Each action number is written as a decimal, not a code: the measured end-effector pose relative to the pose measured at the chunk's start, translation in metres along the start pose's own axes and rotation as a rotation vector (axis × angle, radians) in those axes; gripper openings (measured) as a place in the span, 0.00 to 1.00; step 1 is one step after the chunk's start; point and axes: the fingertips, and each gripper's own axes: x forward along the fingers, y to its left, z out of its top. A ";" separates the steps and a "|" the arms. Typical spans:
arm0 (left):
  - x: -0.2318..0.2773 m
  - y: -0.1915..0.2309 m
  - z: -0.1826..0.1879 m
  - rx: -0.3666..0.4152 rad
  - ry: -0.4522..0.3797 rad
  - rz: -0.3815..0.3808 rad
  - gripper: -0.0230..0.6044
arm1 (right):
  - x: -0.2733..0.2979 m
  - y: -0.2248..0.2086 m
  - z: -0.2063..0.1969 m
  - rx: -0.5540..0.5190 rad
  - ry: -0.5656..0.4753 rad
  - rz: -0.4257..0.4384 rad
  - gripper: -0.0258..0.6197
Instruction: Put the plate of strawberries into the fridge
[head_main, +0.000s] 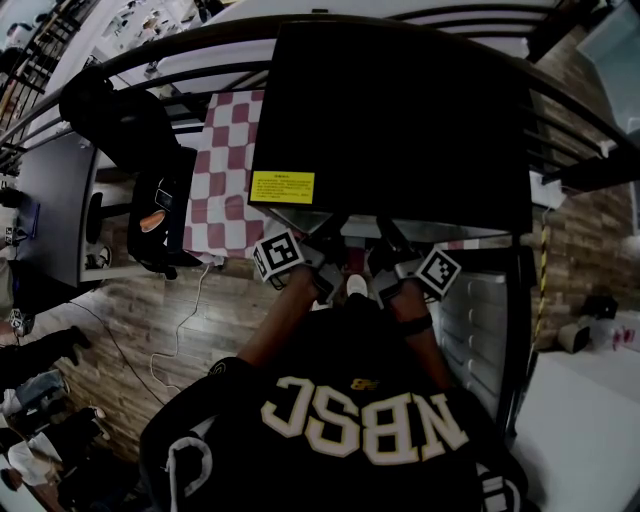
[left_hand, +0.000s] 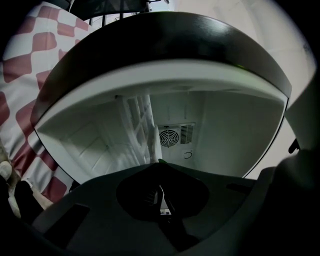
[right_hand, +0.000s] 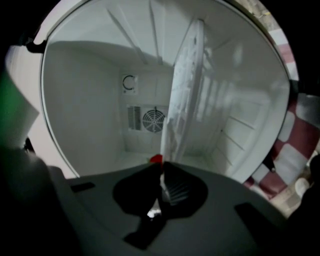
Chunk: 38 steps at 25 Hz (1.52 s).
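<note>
Plate (right_hand: 184, 95) is seen edge-on at the mouth of the open fridge (head_main: 400, 110), held between both grippers in front of the white interior. A red strawberry (right_hand: 156, 159) shows at the plate's near rim. Left gripper (left_hand: 159, 175) has its jaws narrow, clamped on the plate rim. Right gripper (right_hand: 161, 172) grips the opposite rim the same way. A round fan grille (right_hand: 152, 120) sits on the fridge's back wall. The black fridge top carries a yellow label (head_main: 282, 187); its print is too small to read. A red-and-white checked cloth (head_main: 225, 170) lies left of the fridge. The person's shirt (head_main: 365, 420) bears large pale letters, inverted, apparently "NBSC".
</note>
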 end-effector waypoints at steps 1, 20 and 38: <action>0.001 -0.002 0.000 -0.001 0.000 -0.005 0.06 | 0.001 0.001 0.001 -0.003 0.001 0.002 0.10; 0.000 -0.004 -0.006 0.080 0.014 0.007 0.06 | -0.001 0.003 -0.008 -0.116 0.060 -0.077 0.16; -0.032 -0.021 -0.036 0.601 0.082 0.091 0.06 | -0.046 0.033 -0.008 -0.647 -0.024 -0.099 0.27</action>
